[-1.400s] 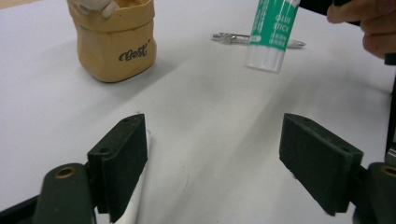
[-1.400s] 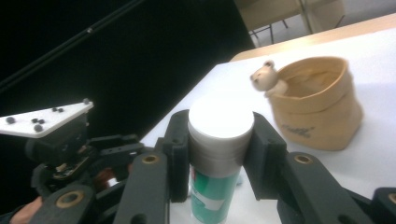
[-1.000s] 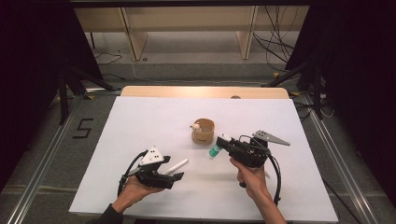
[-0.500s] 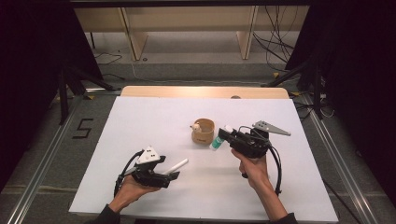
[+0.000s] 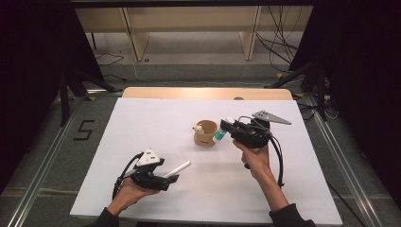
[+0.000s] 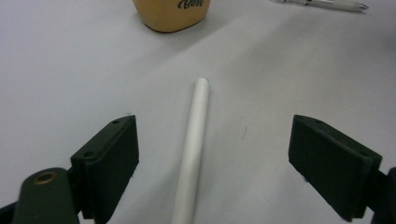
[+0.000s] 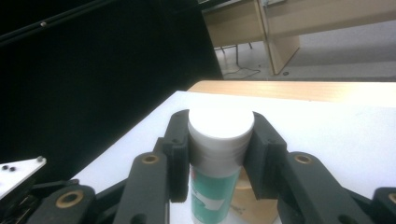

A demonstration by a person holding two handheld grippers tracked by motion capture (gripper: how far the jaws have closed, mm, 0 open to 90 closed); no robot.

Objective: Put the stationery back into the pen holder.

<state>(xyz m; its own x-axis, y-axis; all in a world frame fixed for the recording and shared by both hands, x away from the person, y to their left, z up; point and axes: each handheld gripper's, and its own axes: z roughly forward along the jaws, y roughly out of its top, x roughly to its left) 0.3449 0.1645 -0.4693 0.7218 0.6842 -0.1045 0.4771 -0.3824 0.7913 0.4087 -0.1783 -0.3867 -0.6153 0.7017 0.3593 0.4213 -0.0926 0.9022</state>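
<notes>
White sheeting covers the desk (image 5: 142, 123), with a bare wooden strip along its far edge. Wide open surface lies to the left and toward the far side; the near edge runs just under the person's two forearms.

Held up in the right gripper (image 5: 226, 128) is one tube (image 5: 220, 134), green-and-white with a white cap. The right gripper view shows its jaws clamped on the tube (image 7: 219, 154) just under the cap, one pad on each side. In the high view the tube hangs at the right rim of a tan cup (image 5: 206, 134), which stands near the middle of the desk with a small pale item in it that is too small to name.

Low near the front edge, the left gripper (image 5: 172, 178) has its jaws wide apart. A single white stick (image 6: 194, 140) lies flat on the desk between them, touching neither pad, and its far end points toward the cup (image 6: 170, 14). In the left gripper view another thin white pen (image 6: 322, 3) lies farther off at the top right.

Count: one cup, one tube, one stick, one pen, two grippers.
</notes>
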